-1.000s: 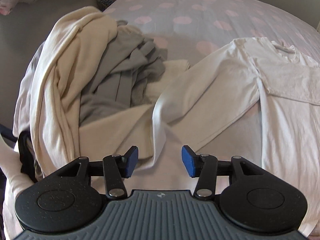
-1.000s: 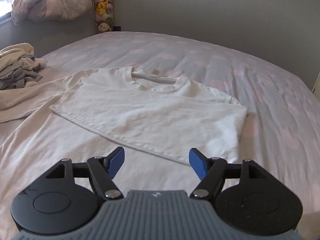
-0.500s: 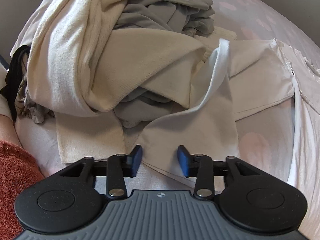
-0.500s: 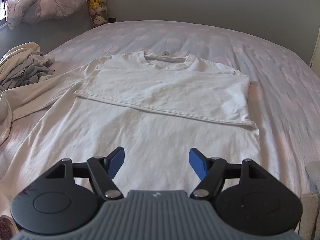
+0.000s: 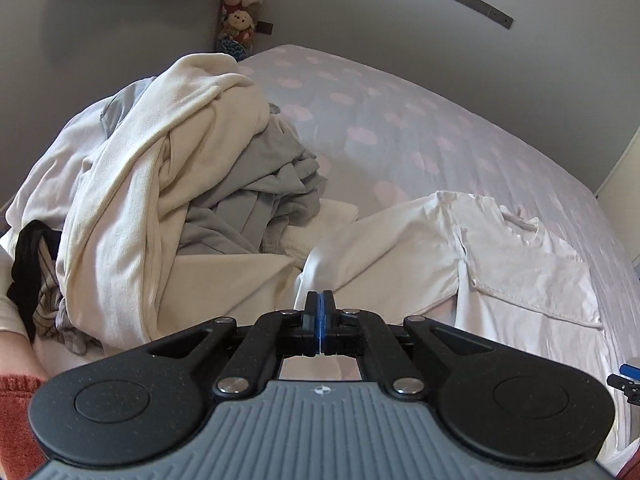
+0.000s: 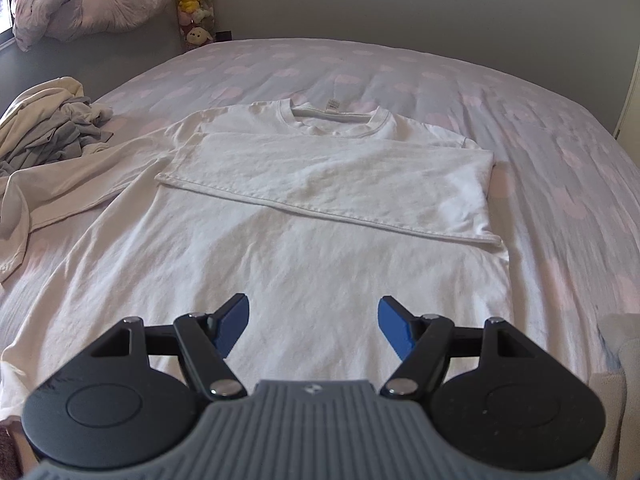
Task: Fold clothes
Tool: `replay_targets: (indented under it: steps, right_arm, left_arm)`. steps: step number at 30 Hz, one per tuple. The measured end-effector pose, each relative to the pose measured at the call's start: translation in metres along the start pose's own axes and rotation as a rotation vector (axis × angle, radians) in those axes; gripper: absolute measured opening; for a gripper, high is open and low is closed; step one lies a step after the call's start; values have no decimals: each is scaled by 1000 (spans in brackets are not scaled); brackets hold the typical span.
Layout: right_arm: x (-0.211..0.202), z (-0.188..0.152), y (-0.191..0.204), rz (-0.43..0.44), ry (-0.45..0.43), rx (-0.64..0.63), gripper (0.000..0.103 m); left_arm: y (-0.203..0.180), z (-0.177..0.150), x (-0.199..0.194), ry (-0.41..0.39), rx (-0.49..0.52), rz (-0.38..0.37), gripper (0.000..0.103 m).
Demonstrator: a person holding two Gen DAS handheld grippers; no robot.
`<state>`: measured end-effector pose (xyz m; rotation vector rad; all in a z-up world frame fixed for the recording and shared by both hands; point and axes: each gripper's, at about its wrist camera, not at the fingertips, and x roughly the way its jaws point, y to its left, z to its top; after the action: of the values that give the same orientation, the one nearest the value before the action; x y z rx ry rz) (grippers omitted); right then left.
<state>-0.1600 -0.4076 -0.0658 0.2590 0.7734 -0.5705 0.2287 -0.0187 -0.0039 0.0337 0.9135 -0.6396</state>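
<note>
**laundryguy:** Why's the left gripper (image 5: 320,322) clamped like that? The blue pads are pressed flat together with white cloth running up out of them — looks like it has the end of the long sleeve (image 5: 380,248) pinched.

**foldfan:** Yeah, that sleeve belongs to the white shirt (image 6: 304,248) spread flat on the spotted bedspread (image 6: 400,64), neck at the far end. The other sleeve (image 6: 332,184) already lies folded across the chest, so my guess is this one gets carried over to match — hence the grip right at the cuff end.

**laundryguy:** And the right gripper (image 6: 314,322)?

**foldfan:** Wide open, holding nothing, hovering over the near hem. Probably just waiting.

**laundryguy:** The heap on the left?

**foldfan:** A pile of cream and grey clothes (image 5: 168,184), just beside the sleeve, so lifting it clear avoids dragging those along.
</note>
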Motion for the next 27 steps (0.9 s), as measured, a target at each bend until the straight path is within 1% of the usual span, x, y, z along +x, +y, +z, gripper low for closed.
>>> replay_targets:
  steps: [2, 4, 6, 8, 11, 15, 20, 22, 23, 25, 27]
  right_arm:
    - [-4, -4, -2, 0, 0, 2, 74]
    - [-7, -9, -3, -2, 7, 5, 74]
    - [-9, -15, -4, -2, 18, 13, 74]
    - [-12, -20, -5, 0, 28, 17, 74]
    - [-15, -24, -3, -4, 43, 6, 74]
    - [-17, -25, 1, -7, 61, -12, 74]
    - [-17, -22, 12, 11, 66, -43, 74]
    - [-17, -20, 17, 18, 67, -54, 74]
    - [-16, -20, 18, 21, 68, -57, 74]
    - [-16, -20, 21, 26, 69, -64, 74]
    - [-15, -19, 23, 31, 71, -71, 74]
  left_arm:
    - [4, -6, 10, 36, 1, 25, 4]
    - [9, -15, 22, 73, 2, 64, 21]
    - [17, -27, 40, 108, -6, 109, 23]
    - [33, -41, 54, 140, -60, 121, 23]
    - [52, -59, 71, 161, -132, 151, 23]
    - [62, -75, 87, 182, -180, 150, 23]
    - [69, -81, 87, 130, -235, 165, 23]
    - [68, -79, 84, 126, -223, 181, 23]
    - [68, -77, 83, 124, -215, 190, 24]
    - [68, -75, 83, 131, -202, 211, 36]
    - [69, -76, 86, 137, -204, 210, 38]
